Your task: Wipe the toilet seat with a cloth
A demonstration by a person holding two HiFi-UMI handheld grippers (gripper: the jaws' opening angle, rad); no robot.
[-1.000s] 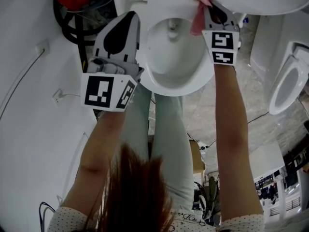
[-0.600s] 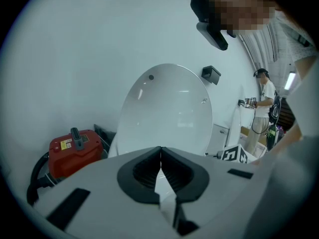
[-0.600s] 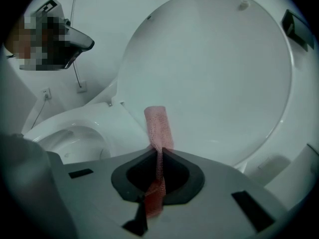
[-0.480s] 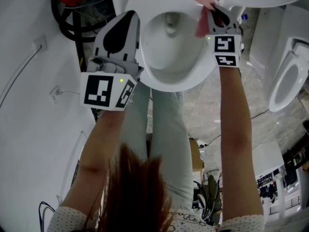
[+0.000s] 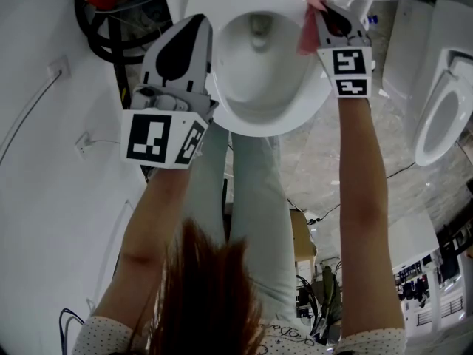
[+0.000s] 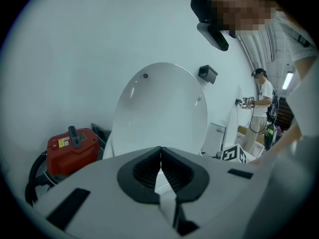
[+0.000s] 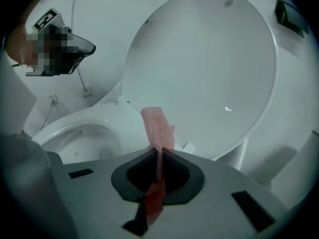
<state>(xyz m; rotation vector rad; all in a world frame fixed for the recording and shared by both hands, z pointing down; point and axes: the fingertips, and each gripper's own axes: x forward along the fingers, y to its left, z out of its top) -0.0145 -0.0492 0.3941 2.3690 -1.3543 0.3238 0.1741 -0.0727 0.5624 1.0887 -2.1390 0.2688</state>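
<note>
Cloth [image 5: 307,26], pink and netted, is pinched between the closed jaws of your right tool [image 7: 158,156], with a strip standing up past the tips and another trailing back through them. In the head view it sits at the upper right of the frame, over the back right part of the toilet seat [image 5: 314,98], just under the raised lid [image 7: 209,68]. Whether it presses on the seat you cannot tell. The bowl [image 5: 259,61] inside the seat ring is white, with only its drain opening showing. Your left tool [image 6: 160,156] has its jaws pressed together on nothing and hangs beside the bowl's left edge. At the upper left a red canister [image 6: 72,148] stands among coiled black hose [image 5: 100,35]. A second toilet [image 5: 443,113] shows at the right edge.
</note>
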